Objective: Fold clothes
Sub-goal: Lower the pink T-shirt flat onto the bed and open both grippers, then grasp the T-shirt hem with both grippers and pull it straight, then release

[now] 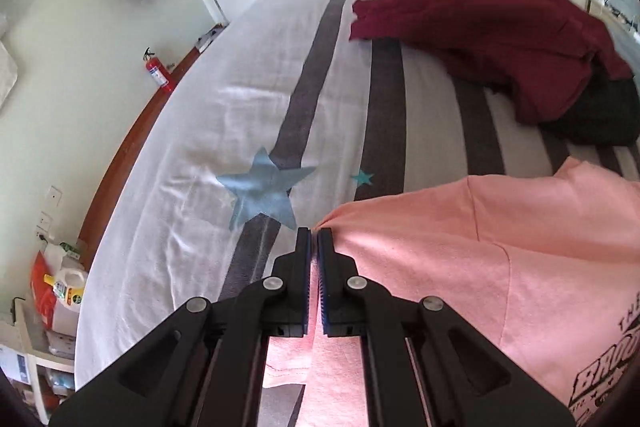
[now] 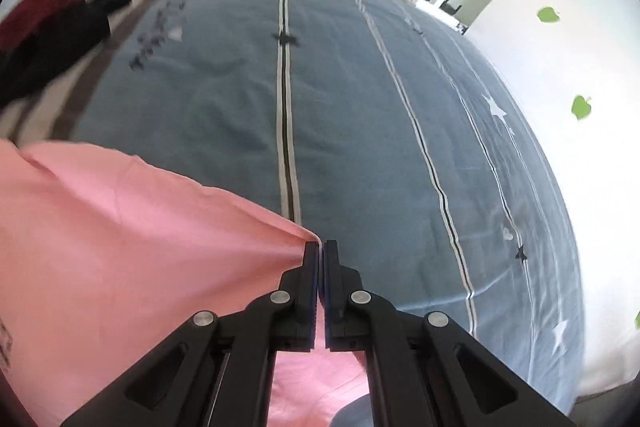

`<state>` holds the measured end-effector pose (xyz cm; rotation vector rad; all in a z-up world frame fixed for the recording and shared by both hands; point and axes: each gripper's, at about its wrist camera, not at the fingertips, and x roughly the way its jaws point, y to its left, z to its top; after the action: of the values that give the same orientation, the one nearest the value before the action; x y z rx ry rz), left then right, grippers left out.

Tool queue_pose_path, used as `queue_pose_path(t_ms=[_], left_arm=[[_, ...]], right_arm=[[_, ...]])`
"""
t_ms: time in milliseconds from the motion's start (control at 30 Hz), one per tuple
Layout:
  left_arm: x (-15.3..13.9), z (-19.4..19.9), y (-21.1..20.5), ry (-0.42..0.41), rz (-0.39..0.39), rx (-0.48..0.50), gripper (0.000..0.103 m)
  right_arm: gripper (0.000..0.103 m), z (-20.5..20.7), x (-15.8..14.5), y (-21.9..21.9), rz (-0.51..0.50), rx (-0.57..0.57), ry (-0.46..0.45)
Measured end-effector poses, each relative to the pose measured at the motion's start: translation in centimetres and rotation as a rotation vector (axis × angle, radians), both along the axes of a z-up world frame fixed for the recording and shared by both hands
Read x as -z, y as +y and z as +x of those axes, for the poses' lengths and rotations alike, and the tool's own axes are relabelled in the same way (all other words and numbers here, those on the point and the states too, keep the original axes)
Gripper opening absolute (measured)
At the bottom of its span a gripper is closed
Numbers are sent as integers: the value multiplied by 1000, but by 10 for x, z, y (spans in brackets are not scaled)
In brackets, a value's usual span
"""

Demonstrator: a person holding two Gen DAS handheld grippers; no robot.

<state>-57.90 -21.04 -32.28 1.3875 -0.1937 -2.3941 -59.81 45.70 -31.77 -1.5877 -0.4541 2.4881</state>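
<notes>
A pink T-shirt (image 1: 480, 259) with a dark printed logo lies over the bed, stretched between both grippers. In the left wrist view my left gripper (image 1: 314, 239) is shut on a pinched corner of the pink T-shirt, whose cloth runs off to the right and hangs down between the arms. In the right wrist view my right gripper (image 2: 321, 251) is shut on another corner of the pink T-shirt (image 2: 120, 235), with the fabric pulled taut to the left. Both pinched edges are lifted off the bed cover.
The bed (image 1: 224, 115) has a striped white, grey and blue cover with star prints. A dark red garment (image 1: 492, 35) and a black one (image 1: 600, 115) lie heaped at the far side. A fire extinguisher (image 1: 158, 71) and clutter stand on the floor left of the bed. A white pillow (image 2: 560, 107) with green leaves lies at the right.
</notes>
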Motion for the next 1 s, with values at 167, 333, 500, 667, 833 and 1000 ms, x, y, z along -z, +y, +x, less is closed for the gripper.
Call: queue_pose_path(t_ms=[167, 333, 500, 667, 833, 1000], left_arm=[[3, 13, -3, 28, 8, -58, 41], [-31, 76, 8, 154, 114, 6, 75], [-42, 167, 49, 144, 255, 63, 75], [-31, 265, 91, 50, 363, 41, 75], [-13, 339, 113, -24, 430, 18, 75], [-4, 391, 141, -45, 470, 75, 75]], right_arm=[[12, 7, 19, 4, -48, 30, -38], [42, 52, -10, -1, -154, 37, 86], [42, 122, -30, -27, -298, 35, 146], [42, 214, -28, -57, -377, 12, 76], [42, 298, -19, -65, -351, -17, 18], [42, 370, 3, -54, -361, 29, -67]])
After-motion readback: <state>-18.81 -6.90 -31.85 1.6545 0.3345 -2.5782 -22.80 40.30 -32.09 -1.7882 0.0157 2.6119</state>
